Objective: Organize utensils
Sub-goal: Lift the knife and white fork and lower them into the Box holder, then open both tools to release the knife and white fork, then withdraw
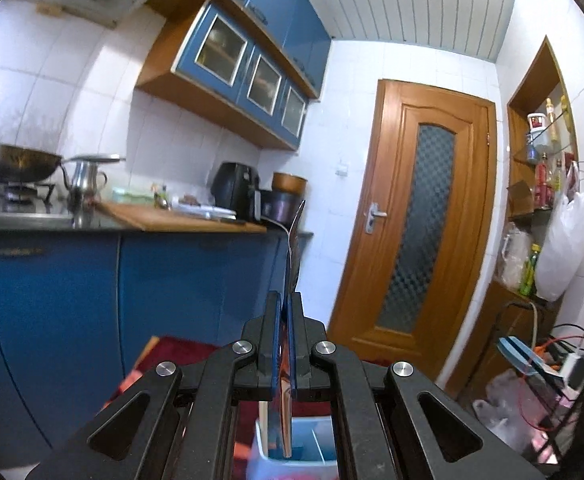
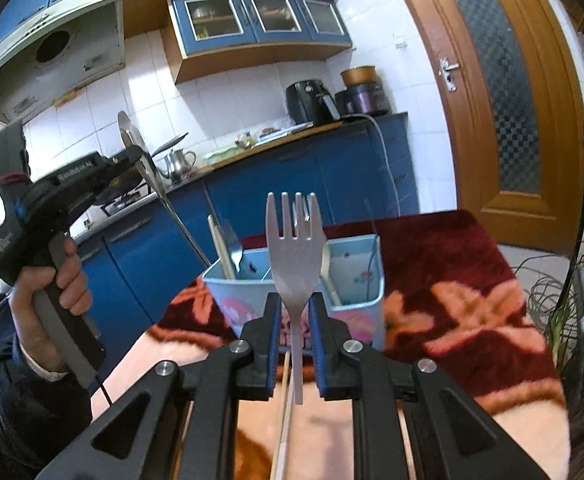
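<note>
My right gripper (image 2: 295, 306) is shut on the neck of a silver fork (image 2: 293, 240), held upright with its tines up, just in front of a light blue utensil holder (image 2: 355, 308). The holder has a chopstick, a fork and other utensils in it. At the left of the right wrist view a hand holds my left gripper (image 2: 138, 156), shut on a long metal spoon (image 2: 152, 176) whose handle slants down toward the holder's left rim. The left wrist view shows this gripper (image 1: 286, 300) pointing level with the spoon (image 1: 293, 248) edge-on, above the holder (image 1: 315, 440).
The holder stands on a table under a red floral cloth (image 2: 451, 280). A loose chopstick (image 2: 284, 400) lies on the cloth near me. Blue kitchen cabinets and a counter (image 1: 172, 220) run behind. A wooden door (image 1: 411, 220) and cluttered shelves (image 1: 539, 184) are on the right.
</note>
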The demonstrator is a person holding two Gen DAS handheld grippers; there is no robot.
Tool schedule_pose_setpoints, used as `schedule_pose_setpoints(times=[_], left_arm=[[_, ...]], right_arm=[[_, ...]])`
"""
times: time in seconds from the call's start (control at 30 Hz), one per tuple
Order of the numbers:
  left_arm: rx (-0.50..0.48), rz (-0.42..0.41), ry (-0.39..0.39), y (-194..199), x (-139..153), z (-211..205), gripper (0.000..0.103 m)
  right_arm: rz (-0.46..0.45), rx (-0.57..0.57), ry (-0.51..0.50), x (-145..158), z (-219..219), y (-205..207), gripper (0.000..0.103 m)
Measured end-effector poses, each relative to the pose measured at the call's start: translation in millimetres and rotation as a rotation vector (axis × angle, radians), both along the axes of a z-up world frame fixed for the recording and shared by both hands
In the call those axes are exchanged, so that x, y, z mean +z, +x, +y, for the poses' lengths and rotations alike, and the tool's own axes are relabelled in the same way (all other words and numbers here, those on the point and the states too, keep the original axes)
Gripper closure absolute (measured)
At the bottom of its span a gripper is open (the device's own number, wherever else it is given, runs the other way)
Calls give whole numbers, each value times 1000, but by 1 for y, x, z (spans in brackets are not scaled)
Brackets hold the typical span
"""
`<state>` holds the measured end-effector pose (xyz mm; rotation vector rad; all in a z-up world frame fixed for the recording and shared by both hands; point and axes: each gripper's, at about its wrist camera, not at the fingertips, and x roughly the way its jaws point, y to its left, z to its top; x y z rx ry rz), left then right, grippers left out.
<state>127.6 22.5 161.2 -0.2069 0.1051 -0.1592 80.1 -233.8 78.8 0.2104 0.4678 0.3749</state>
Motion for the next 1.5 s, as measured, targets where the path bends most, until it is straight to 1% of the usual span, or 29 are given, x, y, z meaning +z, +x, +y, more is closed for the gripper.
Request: schedule_pose_setpoints(times=[0.1,0.37,0.5,0.73,0.83,0.9,1.0,1.17,1.3,1.37,1.4,1.43,1.5], left_arm=[[4,5,8,8,-4,-4,100],[13,42,32,25,-33,-12,100],[8,68,38,32,-45,-14,100],[-11,94,75,37,-65,-26,100],[-20,110,77,40,-72,-28,100],[-22,118,76,41,-76,-28,100],[-25,119,76,42,-80,-27,100],[-35,133,74,45,-85,-27,101],[-43,146,71,46,-88,-26,100],[-50,155,64,47,-89,-27,100],[-53,162,60,48,-89,-27,99],[-54,168,57,49,-90,-27,95],[-54,180,56,50,-91,-27,89]], right_arm=[[-21,-22,3,6,-5,1,87],[-72,-82,-23,18,-10,9,87],[-80,-96,-14,20,-8,16,87],[-132,-155,-54,24,2,35,87],[-162,-189,-79,24,6,43,87],[-167,-205,-87,22,7,50,87],[-161,-222,-105,16,7,59,87],[-104,-213,-122,0,9,73,87],[-55,-186,-110,-10,9,80,86],[-43,-183,-104,-14,9,80,78],[-42,-181,-98,-15,9,80,70],[-42,-177,-91,-16,8,79,68],[-42,-179,-88,-16,7,78,67]])
